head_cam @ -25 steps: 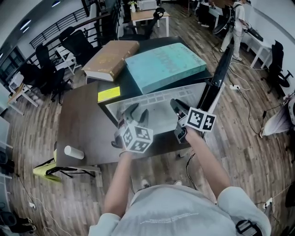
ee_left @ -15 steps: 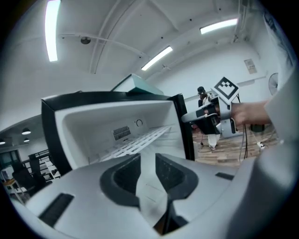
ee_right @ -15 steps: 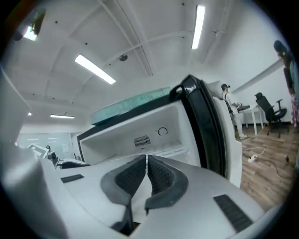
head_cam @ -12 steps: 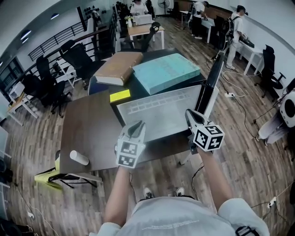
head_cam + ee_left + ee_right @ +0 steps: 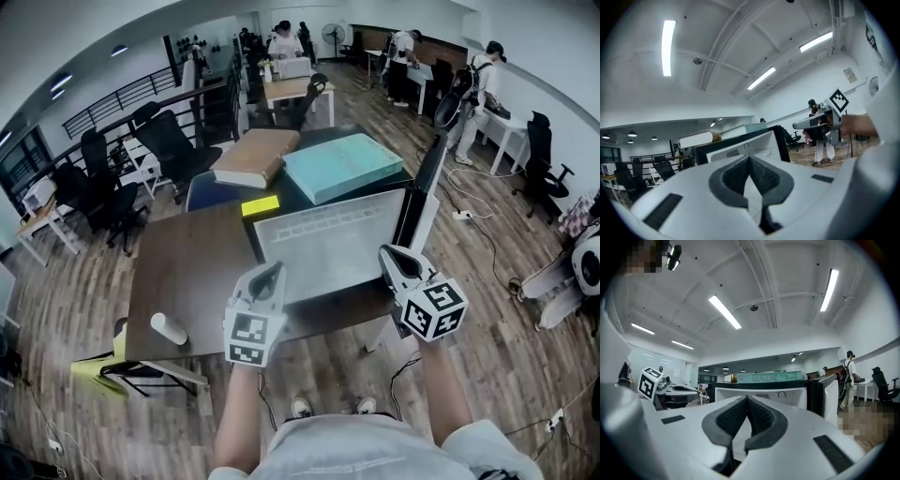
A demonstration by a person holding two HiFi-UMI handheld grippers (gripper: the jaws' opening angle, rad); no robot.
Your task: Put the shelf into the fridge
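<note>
**Both grippers now clamp the shelf and carry it off the table**

The jaws of the left gripper (image 5: 270,277) and the right gripper (image 5: 394,257) have just been closing. Each pair is now pressed onto the near edge of the pale, see-through shelf (image 5: 333,242), and each gripper view shows a thin sheet pinched between the pads. A second ago the shelf lay lower on the brown table (image 5: 178,272), with both jaws spread around its edge. Now it is held roughly level and higher, facing the dark fridge (image 5: 294,199), whose door (image 5: 424,187) stands open at the right. The pick-up looks done and the insertion remains. Because the shelf is so clear, I cannot tell whether its far edge has reached the opening.
</note>
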